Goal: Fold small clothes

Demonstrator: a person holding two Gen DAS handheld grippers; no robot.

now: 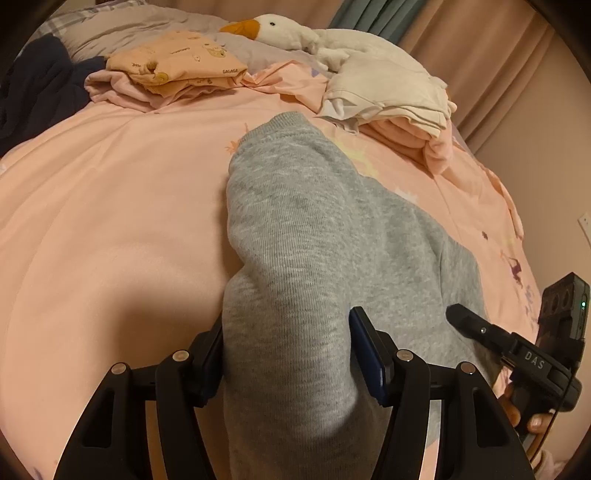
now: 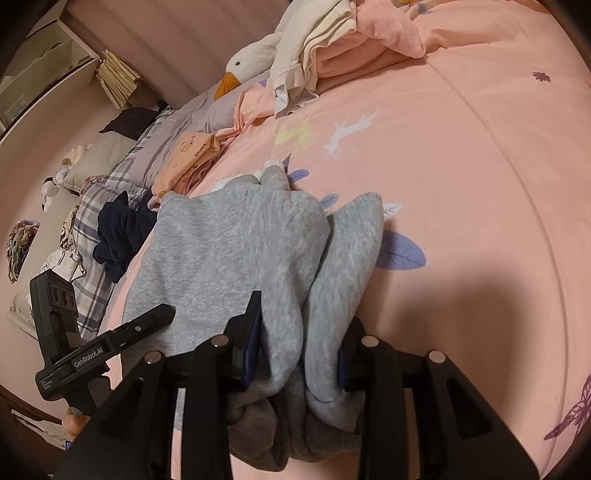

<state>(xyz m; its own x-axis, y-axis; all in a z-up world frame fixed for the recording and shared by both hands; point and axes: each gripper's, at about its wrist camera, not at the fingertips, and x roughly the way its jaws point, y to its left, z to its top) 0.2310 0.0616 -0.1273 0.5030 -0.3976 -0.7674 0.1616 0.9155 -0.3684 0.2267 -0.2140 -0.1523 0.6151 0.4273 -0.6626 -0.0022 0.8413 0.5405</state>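
nearest, the left gripper point(image 1: 286, 354) is clamped on a thick fold of the grey garment point(image 1: 295, 229). to its right the right gripper point(image 2: 299, 347) grips a bunched part of the same garment, which fills its jaws. the garment runs away across the pink quilt point(image 1: 110, 206). far off lie folded clothes point(image 1: 177, 64) and a plush goose point(image 1: 280, 29).

Bunched grey knit garment point(image 1: 314, 229) on pink bedspread point(image 1: 110, 206)

Heather-grey garment point(image 1: 314, 229), pink leaf-printed bedcover point(image 2: 461, 155), white goose point(image 1: 332, 40)
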